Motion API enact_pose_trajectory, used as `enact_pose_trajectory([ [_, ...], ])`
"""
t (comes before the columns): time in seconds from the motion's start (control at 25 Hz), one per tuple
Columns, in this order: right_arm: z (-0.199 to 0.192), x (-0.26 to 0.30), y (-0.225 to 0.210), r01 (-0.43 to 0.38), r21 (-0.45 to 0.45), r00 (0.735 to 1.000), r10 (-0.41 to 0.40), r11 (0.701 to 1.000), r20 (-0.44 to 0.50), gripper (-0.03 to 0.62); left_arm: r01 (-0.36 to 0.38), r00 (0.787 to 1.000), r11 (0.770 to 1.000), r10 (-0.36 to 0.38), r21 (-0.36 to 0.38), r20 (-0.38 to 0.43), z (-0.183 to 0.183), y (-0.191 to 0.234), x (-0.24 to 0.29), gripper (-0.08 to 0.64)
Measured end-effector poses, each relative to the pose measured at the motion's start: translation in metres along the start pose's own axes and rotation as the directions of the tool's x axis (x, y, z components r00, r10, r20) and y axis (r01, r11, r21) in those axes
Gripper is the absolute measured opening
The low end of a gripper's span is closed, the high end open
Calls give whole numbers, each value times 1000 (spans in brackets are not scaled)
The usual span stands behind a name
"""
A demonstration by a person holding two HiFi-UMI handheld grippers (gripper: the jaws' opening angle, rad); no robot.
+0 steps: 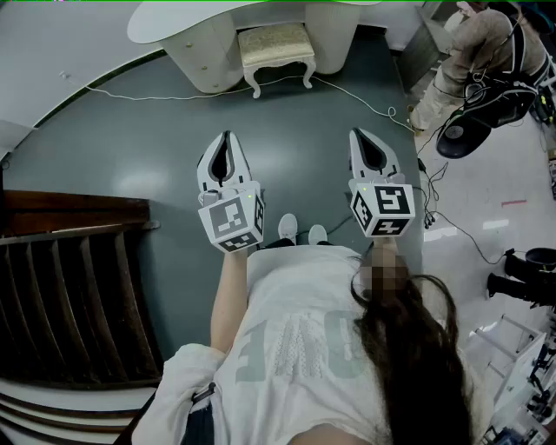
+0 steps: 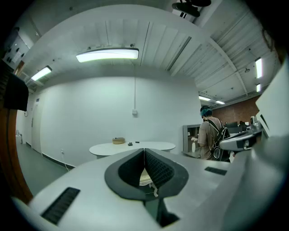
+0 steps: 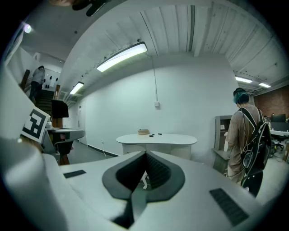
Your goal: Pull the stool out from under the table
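A cream stool (image 1: 276,50) with a cushioned top and curved legs stands half under the white oval table (image 1: 208,19) at the top of the head view. My left gripper (image 1: 228,136) and my right gripper (image 1: 358,133) are held side by side over the grey floor, well short of the stool, both pointing toward it. Each has its jaws shut with nothing between them. In the left gripper view the table (image 2: 132,147) lies ahead beyond the shut left gripper (image 2: 144,149). In the right gripper view the table (image 3: 156,139) also lies ahead of the right gripper (image 3: 145,154), and a stool leg shows through the jaw gap.
A dark wooden staircase (image 1: 69,287) rises at the left. A white cable (image 1: 174,96) runs across the floor in front of the table. A person with a backpack (image 1: 486,69) stands at the right, beside gear and cables on the floor.
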State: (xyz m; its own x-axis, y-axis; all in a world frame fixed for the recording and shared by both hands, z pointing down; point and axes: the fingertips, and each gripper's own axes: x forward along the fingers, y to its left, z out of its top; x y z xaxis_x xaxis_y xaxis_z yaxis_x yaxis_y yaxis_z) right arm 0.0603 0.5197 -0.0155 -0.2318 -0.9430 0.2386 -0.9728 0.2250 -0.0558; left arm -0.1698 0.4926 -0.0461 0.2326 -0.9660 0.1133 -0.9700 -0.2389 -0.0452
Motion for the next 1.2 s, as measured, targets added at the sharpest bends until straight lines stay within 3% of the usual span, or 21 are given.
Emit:
enact_pose_trajectory([
  [0.2,3,-2,-2,4,2,1000,-4,1000,5,29,14,1000,1000,-14,24,1,3,-2,3,26],
  [0.36,0,-2,1,-25,64,1000,24,998,8,29,21,1000,999,-20,30,-9,-1,-5,7,26],
  [0.48,-1,-3,3,-25,90,1000,23,996,13,29,30,1000,1000,-30,8,8,0,-6,7,26],
  [0.68,-1,2,6,-5,94,1000,4,996,15,29,121,993,991,-121,-53,2,0,-8,17,28],
  [0.96,1,17,19,20,46,1000,-20,999,1,29,92,996,995,-92,-42,1,-5,19,28,28],
  [1.2,-4,28,30,41,19,999,-40,999,-4,29,48,998,998,-50,35,39,-7,41,30,26],
])
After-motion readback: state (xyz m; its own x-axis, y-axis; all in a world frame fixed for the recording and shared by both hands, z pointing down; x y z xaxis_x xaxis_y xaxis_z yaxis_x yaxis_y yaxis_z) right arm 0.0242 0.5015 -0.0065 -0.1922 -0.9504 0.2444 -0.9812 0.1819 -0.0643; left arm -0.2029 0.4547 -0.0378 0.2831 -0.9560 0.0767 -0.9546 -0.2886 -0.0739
